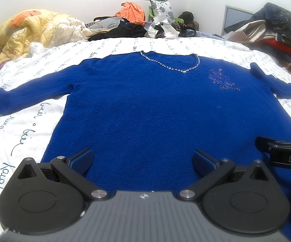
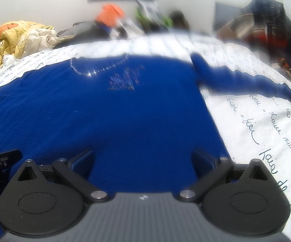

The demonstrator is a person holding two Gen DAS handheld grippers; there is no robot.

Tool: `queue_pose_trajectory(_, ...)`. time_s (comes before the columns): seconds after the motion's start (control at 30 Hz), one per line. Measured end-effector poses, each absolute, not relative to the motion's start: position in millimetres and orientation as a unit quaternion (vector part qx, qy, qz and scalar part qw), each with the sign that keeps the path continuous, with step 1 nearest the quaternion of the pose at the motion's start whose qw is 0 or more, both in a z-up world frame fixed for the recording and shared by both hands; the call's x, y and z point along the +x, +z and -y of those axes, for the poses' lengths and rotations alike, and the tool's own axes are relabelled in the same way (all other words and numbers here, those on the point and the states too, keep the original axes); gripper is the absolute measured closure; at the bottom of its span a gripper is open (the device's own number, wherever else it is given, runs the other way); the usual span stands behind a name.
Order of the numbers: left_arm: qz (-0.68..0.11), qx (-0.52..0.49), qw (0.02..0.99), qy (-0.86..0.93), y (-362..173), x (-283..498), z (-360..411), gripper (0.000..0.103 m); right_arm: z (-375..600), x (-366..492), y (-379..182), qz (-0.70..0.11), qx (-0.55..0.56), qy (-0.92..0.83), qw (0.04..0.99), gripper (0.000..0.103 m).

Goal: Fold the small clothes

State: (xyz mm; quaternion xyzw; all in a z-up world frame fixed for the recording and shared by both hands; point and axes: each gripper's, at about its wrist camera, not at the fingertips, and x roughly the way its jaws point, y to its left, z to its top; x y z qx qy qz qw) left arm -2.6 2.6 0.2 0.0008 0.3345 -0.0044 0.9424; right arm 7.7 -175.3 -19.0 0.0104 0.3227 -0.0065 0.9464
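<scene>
Directly ahead of both my grippers, a bright blue sweater (image 1: pixel 145 111) lies spread flat, front side up, on a white bedsheet (image 1: pixel 14 137) printed with dark cursive handwriting. My left gripper (image 1: pixel 143 159) hangs over the sweater's lower body, its two fingers spread wide apart with only blue knit showing in the gap between them and nothing clamped. My right gripper (image 2: pixel 143 159) hangs over the same lower part, nearer the sweater's right side edge, fingers likewise wide apart and holding nothing; this view is blurred. Beyond my left fingers the neckline (image 1: pixel 171 64) is trimmed with a line of sparkling beads, and a beaded patch (image 1: pixel 222 79) sits on the chest to the right of it. One sleeve (image 1: pixel 24 94) stretches out to the left of my left fingers, and the other sleeve (image 2: pixel 246 80) runs away to the right beyond my right fingers, both lying on the sheet. Far past the sweater, against the wall, sit a crumpled yellow quilt (image 1: pixel 30 30), an orange plastic bag (image 1: pixel 133 13) among heaped dark garments, and a pile of clothes (image 1: pixel 266 28) at the far right.
</scene>
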Motion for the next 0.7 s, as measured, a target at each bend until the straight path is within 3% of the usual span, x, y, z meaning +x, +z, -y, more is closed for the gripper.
queue_pose_trajectory(0.47,-0.335,0.001,0.942,-0.005,0.1,-2.7,-2.8,0.0,188.7,14.0,-8.6,-0.336,0.02,0.04,0.941,0.0)
queue_pose_trajectory(0.7,-0.334,0.0,0.942,-0.006,0.0,-2.5,-3.9,0.0,360.7,32.1,52.9,-0.22,0.201,0.01,0.955,0.0)
